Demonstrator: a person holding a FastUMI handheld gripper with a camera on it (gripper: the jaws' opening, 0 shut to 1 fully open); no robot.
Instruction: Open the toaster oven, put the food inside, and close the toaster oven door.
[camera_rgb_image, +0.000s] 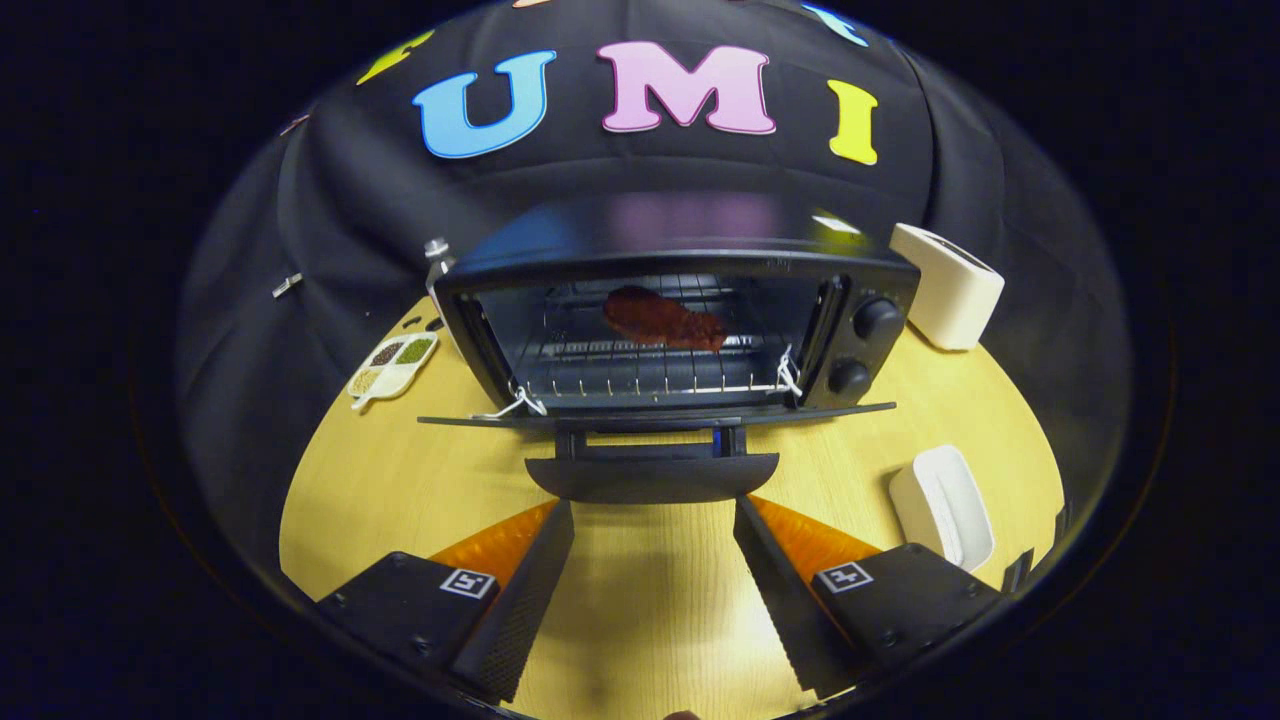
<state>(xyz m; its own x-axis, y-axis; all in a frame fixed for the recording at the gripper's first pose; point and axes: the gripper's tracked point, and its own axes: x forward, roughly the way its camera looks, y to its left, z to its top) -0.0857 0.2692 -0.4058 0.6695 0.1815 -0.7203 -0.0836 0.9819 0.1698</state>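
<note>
A black toaster oven (680, 270) stands on the wooden table ahead of me, its door (655, 418) folded down flat toward me. A reddish-brown piece of food (662, 318) lies on the wire rack inside. The door's curved handle (652, 477) sits just beyond my fingertips. My gripper (652, 515) is open, its two fingers spread wide with only bare table between them, a little below and in front of the handle.
A white divided dish of seeds (393, 366) lies left of the oven. A white toaster (946, 285) stands to the oven's right, and a white rounded container (943, 505) sits nearer on the right. The wooden table (650, 600) stretches under my fingers.
</note>
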